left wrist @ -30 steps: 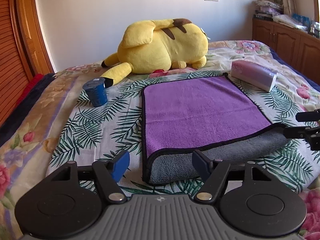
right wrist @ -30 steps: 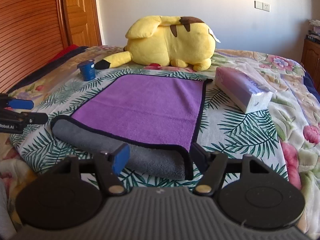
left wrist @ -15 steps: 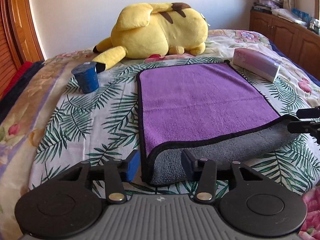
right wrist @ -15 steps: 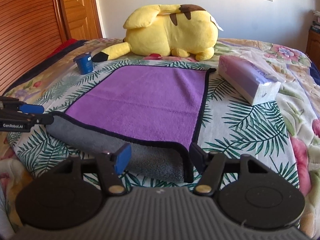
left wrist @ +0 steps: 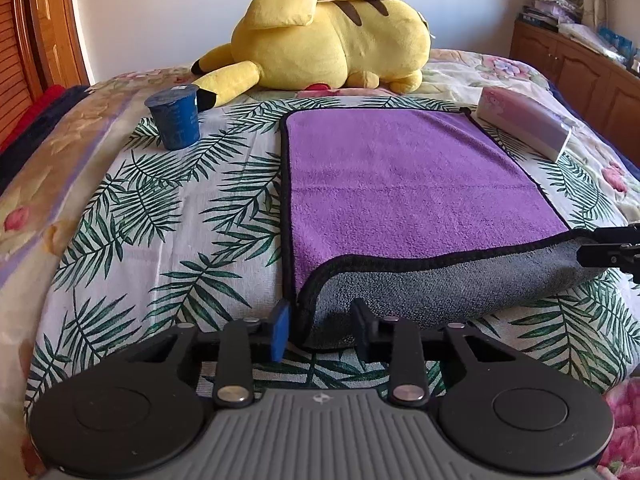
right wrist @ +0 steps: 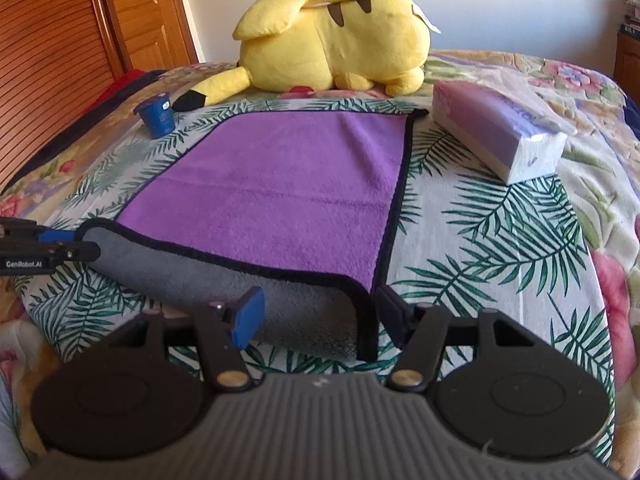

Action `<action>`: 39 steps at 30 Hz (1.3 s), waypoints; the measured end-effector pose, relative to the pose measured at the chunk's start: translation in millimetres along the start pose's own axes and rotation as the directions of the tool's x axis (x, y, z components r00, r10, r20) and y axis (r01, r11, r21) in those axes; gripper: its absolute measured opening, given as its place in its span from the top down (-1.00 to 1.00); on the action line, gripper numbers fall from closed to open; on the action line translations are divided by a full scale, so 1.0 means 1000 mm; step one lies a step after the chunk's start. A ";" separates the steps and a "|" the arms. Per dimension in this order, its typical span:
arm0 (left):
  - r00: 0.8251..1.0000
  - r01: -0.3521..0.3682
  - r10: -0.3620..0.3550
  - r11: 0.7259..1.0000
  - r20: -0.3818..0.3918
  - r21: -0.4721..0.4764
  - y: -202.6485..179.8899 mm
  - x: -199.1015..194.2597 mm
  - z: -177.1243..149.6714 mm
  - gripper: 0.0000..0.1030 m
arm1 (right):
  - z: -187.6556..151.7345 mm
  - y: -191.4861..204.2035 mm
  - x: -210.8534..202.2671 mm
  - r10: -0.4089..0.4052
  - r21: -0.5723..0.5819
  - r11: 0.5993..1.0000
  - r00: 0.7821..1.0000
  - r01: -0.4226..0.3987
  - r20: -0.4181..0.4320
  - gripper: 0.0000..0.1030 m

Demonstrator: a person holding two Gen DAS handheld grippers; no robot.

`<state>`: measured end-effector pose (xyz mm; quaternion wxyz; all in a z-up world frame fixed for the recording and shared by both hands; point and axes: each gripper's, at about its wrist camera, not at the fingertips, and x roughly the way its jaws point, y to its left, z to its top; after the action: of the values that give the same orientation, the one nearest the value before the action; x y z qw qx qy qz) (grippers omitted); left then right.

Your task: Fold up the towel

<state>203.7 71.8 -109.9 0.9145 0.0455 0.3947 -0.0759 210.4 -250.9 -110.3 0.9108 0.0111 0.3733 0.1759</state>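
Observation:
A purple towel [left wrist: 400,184] with a black hem and grey underside lies flat on the bed; it also shows in the right wrist view [right wrist: 280,184]. Its near edge is rolled over, showing a grey fold [left wrist: 440,292], [right wrist: 224,280]. My left gripper [left wrist: 320,326] is open, its jaws straddling the near left corner of the fold. My right gripper [right wrist: 316,316] is open, its jaws straddling the near right corner. Each gripper's fingertips show at the other view's edge: the right gripper's fingertips [left wrist: 612,246], the left gripper's fingertips [right wrist: 52,242].
A big yellow plush toy [left wrist: 332,36] lies at the far side of the bed. A blue cup [left wrist: 174,118] stands left of the towel. A tissue pack [left wrist: 524,126] lies right of it. A wooden cabinet [left wrist: 580,68] is at the far right, a wooden door [right wrist: 136,16] at the left.
Both grippers have moved forward and lower onto the towel's near corners. The left jaws have narrowed around the left corner; the right jaws stay wide.

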 end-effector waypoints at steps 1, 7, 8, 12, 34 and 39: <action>1.000 -0.002 0.002 1.000 0.001 0.002 -0.001 0.000 0.000 0.37 | 0.000 -0.001 0.000 0.003 0.003 1.000 1.000 -0.003 -0.003 -0.14; 1.000 -0.005 0.005 1.000 0.006 0.005 -0.002 -0.001 -0.001 0.43 | 0.000 0.000 0.000 0.011 0.000 1.000 1.000 -0.011 -0.017 0.03; 1.000 -0.005 0.005 1.000 0.008 0.006 -0.002 -0.001 -0.001 0.45 | 0.000 0.000 0.000 0.013 0.000 1.000 1.000 -0.013 -0.019 0.07; 1.000 0.004 -0.005 1.000 0.015 0.012 -0.004 -0.004 -0.001 0.51 | 0.001 -0.001 0.000 0.018 -0.008 1.000 0.999 -0.018 -0.028 0.22; 0.998 0.021 -0.023 0.999 0.050 0.034 -0.011 -0.009 0.000 0.86 | -0.001 -0.005 0.005 0.003 -0.036 0.999 0.998 -0.005 -0.059 0.89; 0.997 0.033 -0.034 0.999 0.068 0.018 -0.010 -0.015 0.003 0.86 | 0.001 -0.007 0.001 0.001 -0.025 1.000 1.000 -0.002 -0.026 0.90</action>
<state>194.2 62.7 -97.4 0.9257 0.0440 0.3632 -0.0959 213.7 -257.2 -111.1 0.9059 -0.0023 0.3828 0.1814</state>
